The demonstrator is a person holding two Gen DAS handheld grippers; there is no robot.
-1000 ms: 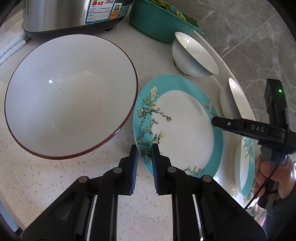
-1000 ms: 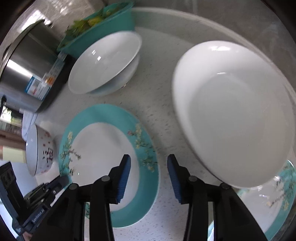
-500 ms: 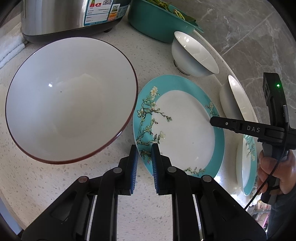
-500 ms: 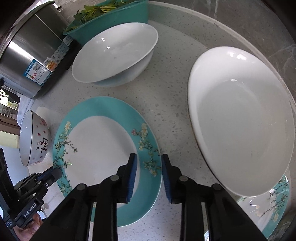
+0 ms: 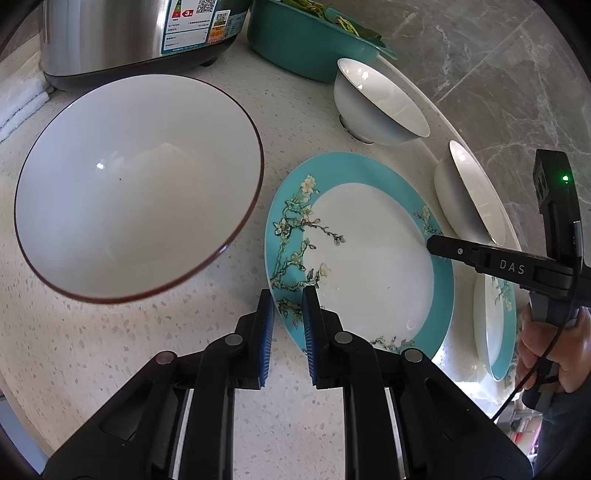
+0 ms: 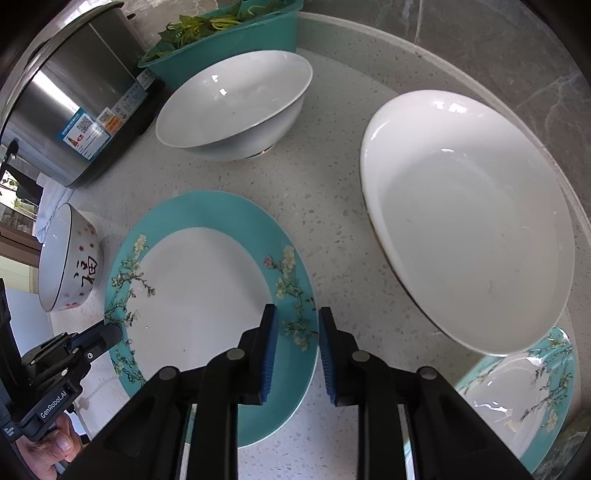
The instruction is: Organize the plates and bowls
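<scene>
A teal-rimmed plate (image 5: 369,254) with a flower pattern lies flat on the speckled counter. My left gripper (image 5: 288,301) is shut on its near-left rim. In the right wrist view the same teal-rimmed plate (image 6: 199,291) shows with the left gripper (image 6: 110,336) at its left edge. My right gripper (image 6: 295,314) straddles the opposite rim. Its jaws are closing, with a gap still showing beside the teal band. A second teal plate (image 6: 517,395) lies partly under a white deep plate (image 6: 469,218). A white bowl (image 6: 236,107) and a brown-rimmed bowl (image 5: 136,184) stand nearby.
A steel rice cooker (image 5: 129,33) and a teal basin of greens (image 5: 306,40) stand at the back. A white cloth (image 5: 18,103) lies at the left. The marble wall (image 5: 498,55) curves close behind the dishes. A person's hand (image 5: 557,350) holds the right gripper.
The right gripper's jaws have narrowed around the teal plate's rim, and that hand has shifted a little over the plate. The left gripper and the plate have stayed put.
</scene>
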